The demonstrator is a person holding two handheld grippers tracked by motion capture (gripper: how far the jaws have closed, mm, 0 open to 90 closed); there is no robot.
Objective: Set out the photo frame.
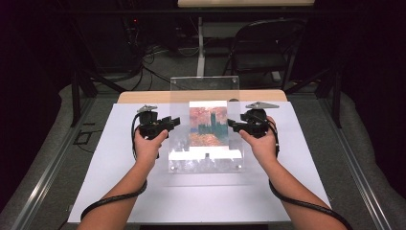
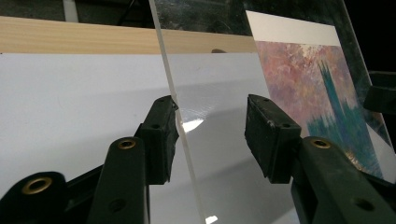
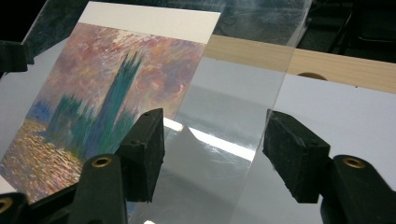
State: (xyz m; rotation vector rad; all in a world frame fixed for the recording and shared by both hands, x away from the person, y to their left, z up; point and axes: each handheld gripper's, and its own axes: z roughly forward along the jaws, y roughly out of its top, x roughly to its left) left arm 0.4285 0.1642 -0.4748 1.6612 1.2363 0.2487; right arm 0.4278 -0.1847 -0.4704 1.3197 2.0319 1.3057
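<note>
At frame centre, the clear frame (image 1: pixel 206 96) with its painted print (image 1: pixel 208 127) stands tilted between the spread left gripper (image 1: pixel 173 122) and spread right gripper (image 1: pixel 233 125).

Room pretty dark, black all around. Wooden bench (image 1: pixel 143 97) under white sheet (image 1: pixel 201 201). Grey floor (image 1: pixel 62 143) on both sides. Black folding chair (image 1: pixel 261 48) behind, next to white leg of another table (image 1: pixel 201 48). Cables (image 1: pixel 148 57) tangled on floor back there.
</note>
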